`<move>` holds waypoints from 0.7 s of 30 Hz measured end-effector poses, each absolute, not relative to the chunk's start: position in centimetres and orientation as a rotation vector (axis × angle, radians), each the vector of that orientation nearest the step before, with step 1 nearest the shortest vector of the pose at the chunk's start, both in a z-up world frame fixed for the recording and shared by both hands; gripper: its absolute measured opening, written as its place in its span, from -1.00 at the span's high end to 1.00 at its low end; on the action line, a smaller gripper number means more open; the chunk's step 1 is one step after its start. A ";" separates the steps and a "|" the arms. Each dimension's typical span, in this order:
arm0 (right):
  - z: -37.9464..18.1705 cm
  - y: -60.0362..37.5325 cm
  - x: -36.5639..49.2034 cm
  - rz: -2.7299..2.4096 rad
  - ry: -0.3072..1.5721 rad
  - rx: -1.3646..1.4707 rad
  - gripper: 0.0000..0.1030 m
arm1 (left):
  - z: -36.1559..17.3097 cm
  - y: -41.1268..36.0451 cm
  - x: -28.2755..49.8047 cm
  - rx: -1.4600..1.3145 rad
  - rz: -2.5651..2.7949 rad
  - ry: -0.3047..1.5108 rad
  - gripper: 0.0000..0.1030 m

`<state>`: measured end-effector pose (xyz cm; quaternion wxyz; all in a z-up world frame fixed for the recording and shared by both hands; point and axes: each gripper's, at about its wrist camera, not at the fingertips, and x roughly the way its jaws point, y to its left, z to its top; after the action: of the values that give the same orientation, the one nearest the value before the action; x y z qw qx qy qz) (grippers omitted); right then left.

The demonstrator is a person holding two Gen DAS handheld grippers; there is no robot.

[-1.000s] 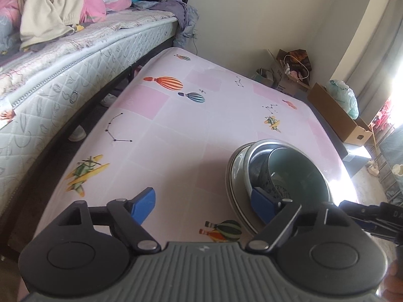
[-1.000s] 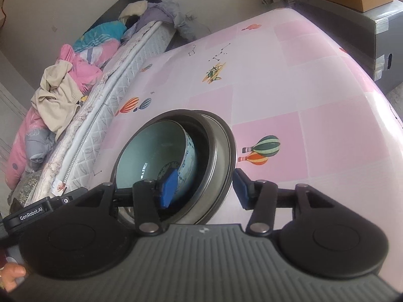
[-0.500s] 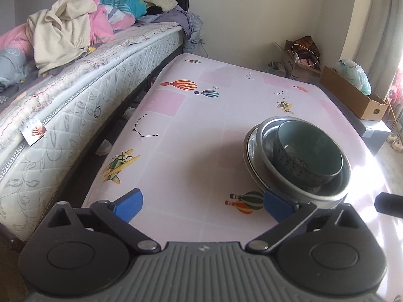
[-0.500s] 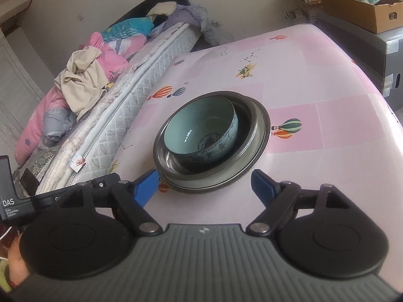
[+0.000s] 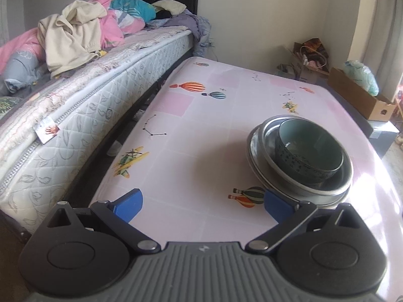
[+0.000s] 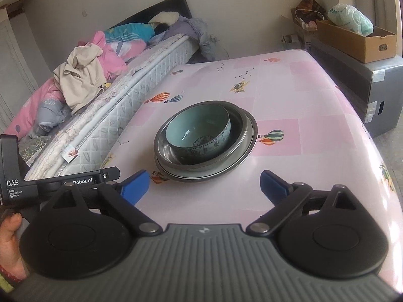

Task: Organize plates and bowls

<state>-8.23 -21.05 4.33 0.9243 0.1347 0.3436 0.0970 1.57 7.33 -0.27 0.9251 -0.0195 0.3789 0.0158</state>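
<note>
Both grippers spread wide and empty, stacked dishes on the pink table ahead.

Nearest, the left gripper [image 5: 202,205] has its blue pads apart, holding nothing; the right gripper [image 6: 204,186] likewise stands wide, clear of the stack. Just beyond them, on the pink table [image 6: 302,95] with its balloon prints, the teal ceramic bowl [image 6: 199,132] sits inside a metal bowl [image 6: 239,136], which rests on a metal plate [image 5: 254,168]. Farther off, the bed [image 5: 88,105] runs beside the table, and a cardboard box [image 6: 357,41] stands near the wall.
</note>
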 end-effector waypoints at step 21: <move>7.4 -17.9 -7.7 0.104 0.637 0.012 -0.97 | -0.7 6.2 2.4 0.012 -0.005 0.893 -0.99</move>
<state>-7.75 -17.86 7.35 0.9483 0.0059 0.3131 0.0512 2.40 6.24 -0.67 0.9019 0.0058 0.4319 -0.0024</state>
